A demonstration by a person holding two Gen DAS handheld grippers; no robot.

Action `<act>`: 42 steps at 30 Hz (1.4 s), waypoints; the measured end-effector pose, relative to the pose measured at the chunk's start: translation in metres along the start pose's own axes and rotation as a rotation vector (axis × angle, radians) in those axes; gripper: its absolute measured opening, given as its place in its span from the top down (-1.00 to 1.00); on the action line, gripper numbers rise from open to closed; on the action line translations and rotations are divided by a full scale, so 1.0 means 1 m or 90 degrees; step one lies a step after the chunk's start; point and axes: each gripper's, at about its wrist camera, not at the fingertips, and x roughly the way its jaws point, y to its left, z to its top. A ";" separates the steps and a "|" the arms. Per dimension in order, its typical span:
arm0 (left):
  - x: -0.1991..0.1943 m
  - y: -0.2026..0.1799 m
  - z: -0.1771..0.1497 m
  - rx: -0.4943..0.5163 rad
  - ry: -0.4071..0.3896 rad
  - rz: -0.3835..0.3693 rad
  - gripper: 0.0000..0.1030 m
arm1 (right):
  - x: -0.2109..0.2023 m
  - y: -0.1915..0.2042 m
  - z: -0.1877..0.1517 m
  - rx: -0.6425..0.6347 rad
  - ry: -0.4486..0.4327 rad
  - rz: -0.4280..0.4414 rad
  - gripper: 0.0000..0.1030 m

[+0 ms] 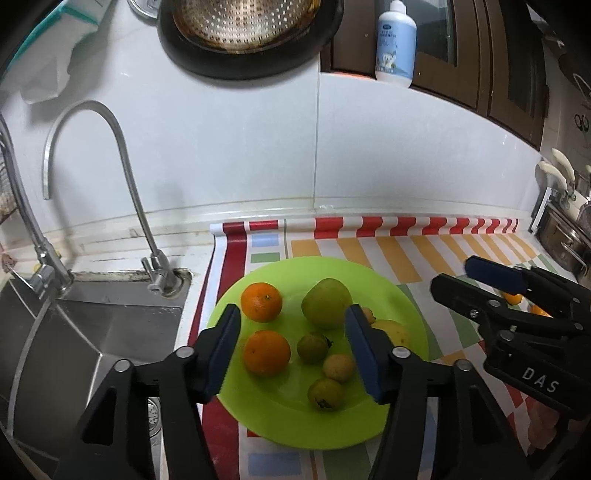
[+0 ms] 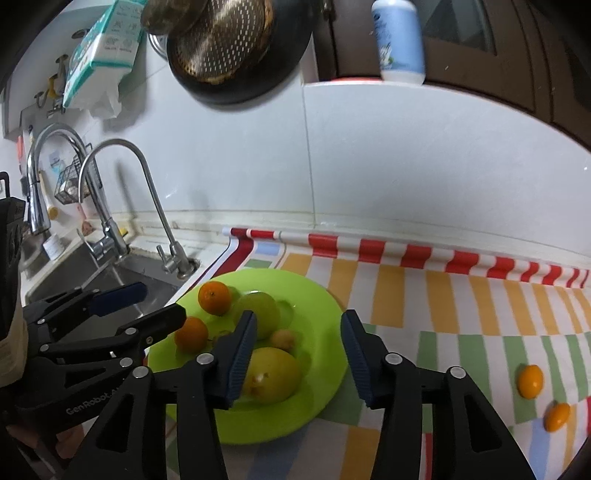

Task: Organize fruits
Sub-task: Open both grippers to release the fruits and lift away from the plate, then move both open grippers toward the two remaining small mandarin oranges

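Observation:
A lime-green plate lies on the striped mat. It holds two oranges, a large green fruit, a yellow lemon and several small green-yellow fruits. My left gripper is open and empty, low over the plate's middle. My right gripper is open and empty over the plate's right edge, beside the lemon. Two small orange kumquats lie on the mat to the right of the plate.
A steel sink with two curved taps is left of the mat. A white tiled wall stands behind. A pan with a colander hangs above. A white bottle stands on the ledge. Pots stand far right.

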 end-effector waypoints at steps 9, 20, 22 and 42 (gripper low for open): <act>-0.035 -0.010 -0.002 0.002 -0.039 0.011 -0.46 | -0.037 -0.002 -0.004 0.010 -0.024 -0.030 -0.21; -0.074 -0.027 -0.011 0.016 -0.071 0.013 -0.82 | -0.087 -0.007 -0.019 0.025 -0.052 -0.081 -0.39; -0.079 -0.031 -0.012 0.021 -0.076 0.014 -0.88 | -0.094 -0.009 -0.023 0.029 -0.058 -0.087 -0.44; -0.111 -0.089 -0.018 0.073 -0.114 -0.049 -0.93 | -0.169 -0.042 -0.055 0.078 -0.095 -0.190 -0.62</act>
